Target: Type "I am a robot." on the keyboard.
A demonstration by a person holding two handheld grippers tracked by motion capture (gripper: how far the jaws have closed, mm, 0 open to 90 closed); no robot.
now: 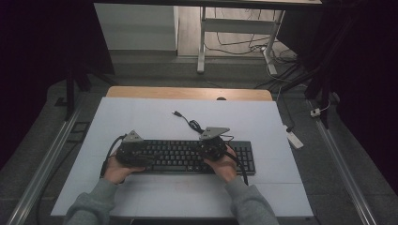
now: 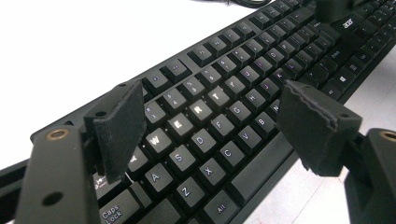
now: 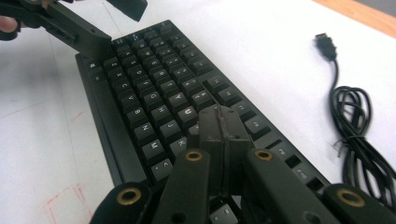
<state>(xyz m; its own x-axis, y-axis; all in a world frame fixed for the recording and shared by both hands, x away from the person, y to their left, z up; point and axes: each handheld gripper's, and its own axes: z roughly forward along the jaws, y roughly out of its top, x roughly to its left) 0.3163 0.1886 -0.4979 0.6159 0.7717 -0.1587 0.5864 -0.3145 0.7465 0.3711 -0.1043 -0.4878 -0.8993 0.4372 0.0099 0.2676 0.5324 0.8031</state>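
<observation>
I am working at a table covered with a white sheet, and the black keyboard is lying flat across its middle, long side toward me, with both my hands resting at its near edge. As I read it, the job in hand is pressing keys with the tips of my tongs, and I am somewhere in the middle of it rather than at either end: the keyboard is already placed and squared up, both tongs are already over the keys, and nothing on the board tells me how many presses are behind me or ahead.

My right gripper is doing the work now. Its jaws are pressed together with nothing between them, forming one blunt tip, and that tip is coming down on the keys near the right of the letter block, just past the U and J; I cannot tell for sure which key is under it, nor whether the key is fully down.

My left gripper is waiting over the left part of the board. Its jaws are standing wide apart, empty, one pad over the far left keys and the other over the keys near B and N, with W, E, R and T glinting between them.

The keyboard's own cable is lying coiled on the sheet beyond the board, its plug free and connected to nothing, so no typing is registering anywhere.
</observation>
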